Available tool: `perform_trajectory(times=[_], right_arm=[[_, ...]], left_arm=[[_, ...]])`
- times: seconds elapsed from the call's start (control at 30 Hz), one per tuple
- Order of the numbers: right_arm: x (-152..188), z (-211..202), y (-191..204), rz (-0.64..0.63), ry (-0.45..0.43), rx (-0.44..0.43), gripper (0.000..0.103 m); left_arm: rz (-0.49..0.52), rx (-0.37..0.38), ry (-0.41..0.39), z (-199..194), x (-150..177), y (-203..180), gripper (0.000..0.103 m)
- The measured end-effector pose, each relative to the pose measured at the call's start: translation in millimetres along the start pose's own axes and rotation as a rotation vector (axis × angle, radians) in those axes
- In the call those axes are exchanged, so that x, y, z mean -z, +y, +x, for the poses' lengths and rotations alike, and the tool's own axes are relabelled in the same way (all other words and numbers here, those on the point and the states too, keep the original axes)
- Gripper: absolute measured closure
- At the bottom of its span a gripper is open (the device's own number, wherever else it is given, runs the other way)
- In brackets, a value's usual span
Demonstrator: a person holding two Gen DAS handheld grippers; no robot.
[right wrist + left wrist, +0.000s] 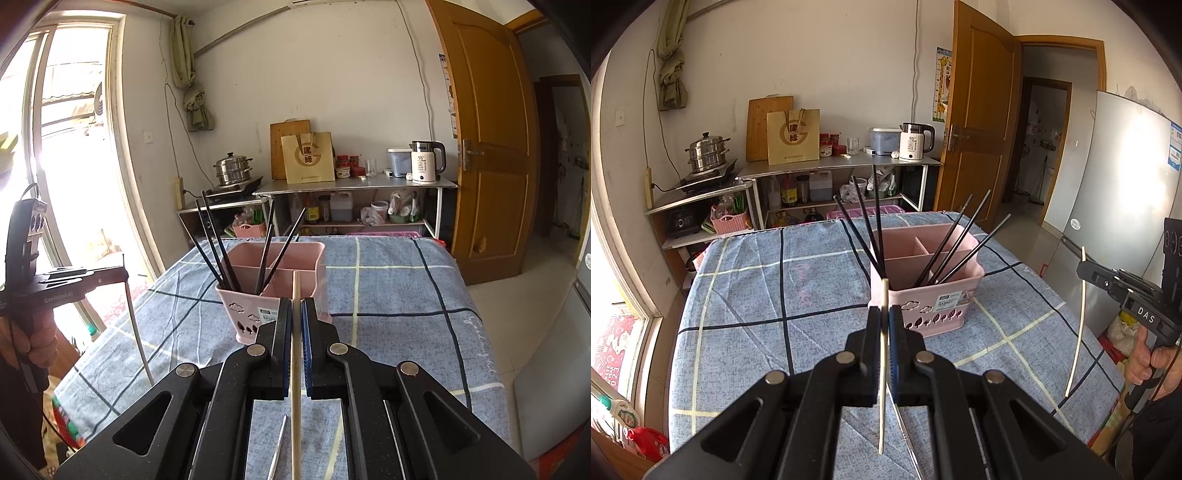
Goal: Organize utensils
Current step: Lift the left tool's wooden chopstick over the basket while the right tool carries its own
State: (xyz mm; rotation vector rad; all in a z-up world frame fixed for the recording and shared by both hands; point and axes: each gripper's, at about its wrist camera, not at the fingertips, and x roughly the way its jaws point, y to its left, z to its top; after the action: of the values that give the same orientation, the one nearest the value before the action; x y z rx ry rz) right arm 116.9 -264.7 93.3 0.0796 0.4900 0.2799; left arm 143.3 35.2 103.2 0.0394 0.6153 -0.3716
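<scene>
A pink divided basket [923, 314] [236, 317] stands on the blue checked tablecloth [757, 295]. Black chopsticks [864, 229] [214, 251] lean out of two of its compartments. Just in front of the basket and above the table, my left gripper [885, 314] is shut on a pale chopstick [883, 387] that crosses its pads upright. My right gripper [295, 306] is shut on a second pale chopstick [294, 369], held the same way beside the basket. Each gripper also shows from the side in the other view, the right gripper [1084, 267] and the left gripper [123, 273], each in a person's hand.
A thin metal utensil [277, 446] lies on the cloth below my right gripper. Behind the table stand shelves with a white kettle [914, 142] and a steel steamer pot [705, 153]. A wooden door [975, 110] and a silver fridge [1119, 184] are to the right, a window [66, 147] to the left.
</scene>
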Motion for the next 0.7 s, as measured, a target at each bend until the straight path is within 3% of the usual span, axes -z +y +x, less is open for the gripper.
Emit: perform_trajectory(times=[0.43, 0.7], right_arm=[[-0.8, 12.7, -16.4, 0.071, 0.036, -0.042, 0.098], [-22.7, 17.7, 4.6, 0.045, -0.013, -0.092, 0.098]], left_arm=[[-0.025, 0.014, 0.025, 9.0, 2.7, 2.1, 0.099], [-0.039, 0.06, 0.004, 12.3, -26.1, -4.6, 0.099]])
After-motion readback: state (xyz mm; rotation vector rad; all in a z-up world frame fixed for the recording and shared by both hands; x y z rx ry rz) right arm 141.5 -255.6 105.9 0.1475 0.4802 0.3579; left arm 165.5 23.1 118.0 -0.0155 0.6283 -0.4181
